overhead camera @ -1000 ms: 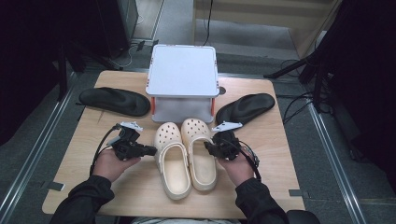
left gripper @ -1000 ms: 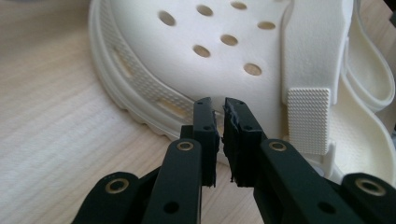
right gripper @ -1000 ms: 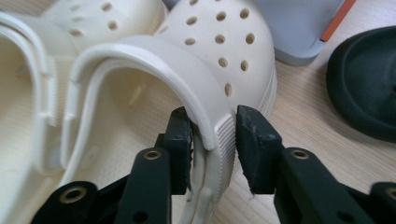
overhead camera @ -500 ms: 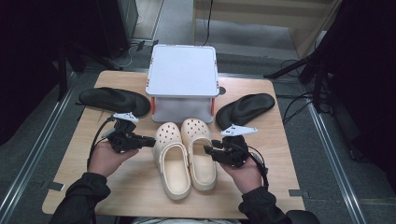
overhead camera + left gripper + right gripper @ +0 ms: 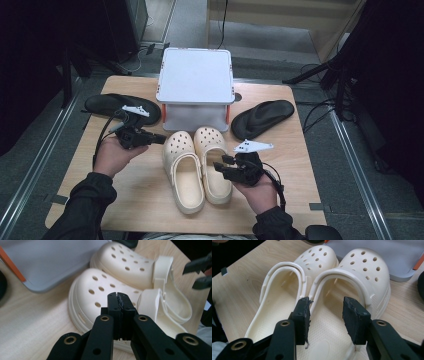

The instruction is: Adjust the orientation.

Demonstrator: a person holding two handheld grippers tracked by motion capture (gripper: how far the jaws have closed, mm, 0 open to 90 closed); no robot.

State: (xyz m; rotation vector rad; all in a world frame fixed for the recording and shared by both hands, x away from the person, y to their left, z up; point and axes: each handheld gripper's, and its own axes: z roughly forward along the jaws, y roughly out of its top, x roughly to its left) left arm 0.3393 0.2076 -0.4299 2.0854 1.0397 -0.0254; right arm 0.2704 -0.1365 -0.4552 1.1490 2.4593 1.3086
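Both hands drawn back nearer since earlier, left fingers (image 5: 161, 138) just closed, pressed together on nothing, right fingers (image 5: 220, 167) just widened, parted over right clog (image 5: 214, 165), left clog (image 5: 182, 170) alongside, grey box (image 5: 196, 89) far, black sandals (image 5: 262, 118) flanking on tabletop (image 5: 140, 200).

cream clogs (image 5: 197, 167): two, centre of frame
black sandals (image 5: 263, 118): two, one left, one right
grey box (image 5: 195, 88): one, upper centre
grippers (image 5: 159, 138): two
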